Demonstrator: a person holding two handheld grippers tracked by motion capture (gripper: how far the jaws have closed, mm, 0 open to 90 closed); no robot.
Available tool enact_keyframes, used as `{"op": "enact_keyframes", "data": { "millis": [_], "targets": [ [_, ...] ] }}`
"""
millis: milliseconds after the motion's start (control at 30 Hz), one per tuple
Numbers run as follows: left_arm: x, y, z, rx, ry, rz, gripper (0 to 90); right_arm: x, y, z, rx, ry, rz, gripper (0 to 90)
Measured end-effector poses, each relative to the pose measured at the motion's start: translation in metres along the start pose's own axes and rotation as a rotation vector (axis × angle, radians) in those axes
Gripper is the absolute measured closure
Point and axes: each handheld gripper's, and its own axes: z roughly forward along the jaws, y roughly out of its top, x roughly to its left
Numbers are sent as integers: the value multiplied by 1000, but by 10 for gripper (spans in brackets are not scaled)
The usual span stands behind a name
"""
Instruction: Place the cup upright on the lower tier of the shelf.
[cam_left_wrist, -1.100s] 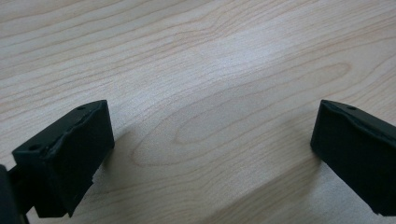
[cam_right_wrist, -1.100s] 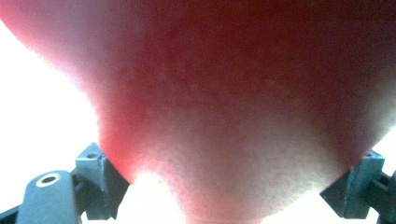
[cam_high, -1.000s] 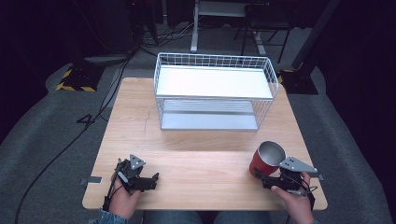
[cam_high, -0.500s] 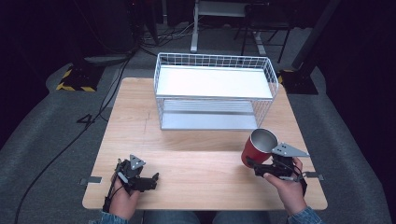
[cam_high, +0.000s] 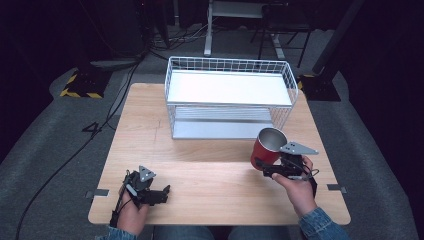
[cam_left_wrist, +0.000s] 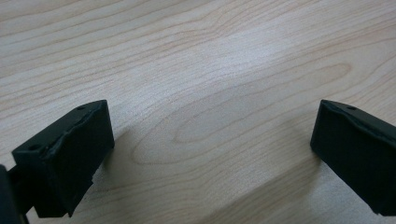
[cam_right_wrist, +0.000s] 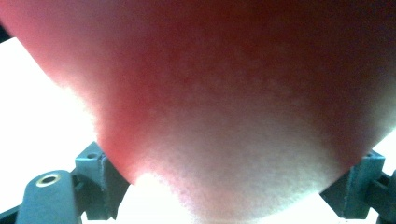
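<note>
A red cup (cam_high: 266, 145) with a shiny metal inside hangs tilted above the table's right side, my right gripper (cam_high: 267, 168) shut on its lower wall. In the right gripper view the red cup (cam_right_wrist: 219, 102) is a blur pressed between the two jaws. A white wire rack (cam_high: 229, 95) with two shelves stands at the back middle of the wooden table (cam_high: 200, 170), just beyond the cup. My left gripper (cam_high: 159, 194) rests low at the table's front left, open. Its jaws stand wide apart over bare wood (cam_left_wrist: 210, 116).
The rack's lower shelf (cam_high: 220, 129) opens toward the front, close to the cup's left. Dark floor, cables and stand legs lie beyond the table's far edge. A black and yellow striped block (cam_high: 79, 85) sits on the floor at the left.
My right gripper has carried the red cup forward and leftward from the table's front right toward the rack, lifting it. The left gripper has stayed put.
</note>
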Motion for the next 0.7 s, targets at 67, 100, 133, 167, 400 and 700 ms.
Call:
{"op": "enact_keyframes", "data": {
  "millis": [67,100,133,167,400,700],
  "targets": [
    [0,0,0,-1,1,0,1,0,5,4,-4,-1,2,169],
    [0,0,0,-2,1,0,1,1,6,6,-5,-3,1,169],
    [0,0,0,0,0,1,1,1,8,8,-4,-7,-1,169],
    [0,0,0,0,0,1,1,1,8,8,-4,-7,-1,169],
    [0,0,0,-2,1,0,1,3,23,29,10,-7,-4,169],
    [0,0,0,-1,1,2,0,7,38,57,32,-6,-9,169]
  ]
}}
